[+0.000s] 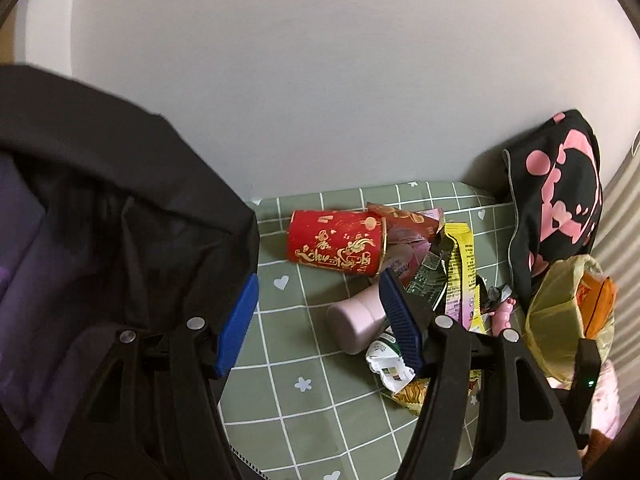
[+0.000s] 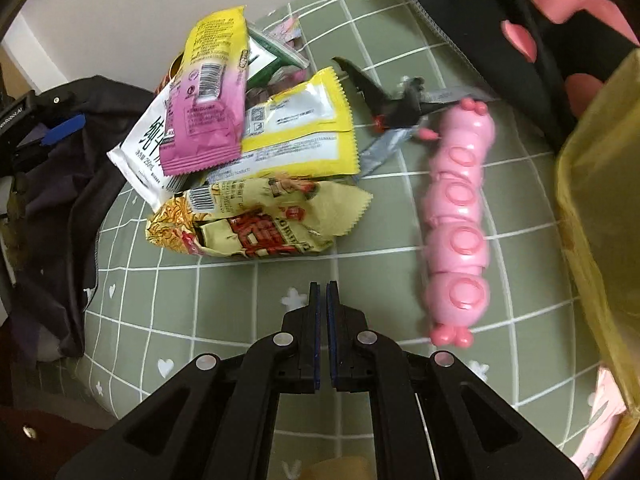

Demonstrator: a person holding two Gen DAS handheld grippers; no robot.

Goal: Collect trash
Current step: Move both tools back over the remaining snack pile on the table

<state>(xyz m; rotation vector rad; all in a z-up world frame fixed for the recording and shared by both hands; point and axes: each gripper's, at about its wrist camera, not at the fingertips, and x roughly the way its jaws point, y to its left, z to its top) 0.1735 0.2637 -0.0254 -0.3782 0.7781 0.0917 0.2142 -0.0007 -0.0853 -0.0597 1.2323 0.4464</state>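
A heap of trash lies on the green checked tablecloth (image 1: 320, 392): a red paper cup (image 1: 336, 242) on its side, a pink cap-like bottle (image 1: 356, 320), and snack wrappers (image 1: 460, 280). My left gripper (image 1: 316, 316) is open above the cloth, its right finger beside the pink bottle. In the right wrist view, a pink-yellow wrapper (image 2: 208, 100), a yellow wrapper (image 2: 304, 132), a noodle packet (image 2: 256, 220) and a white milk carton (image 2: 144, 156) are piled together. My right gripper (image 2: 323, 292) is shut and empty, just in front of the noodle packet.
A black bag (image 1: 120, 220) hangs at the left. A yellow trash bag (image 2: 600, 220) stands open at the right. A pink caterpillar toy (image 2: 460, 232) lies beside it. A black cloth with pink shapes (image 1: 560, 200) hangs at the back right.
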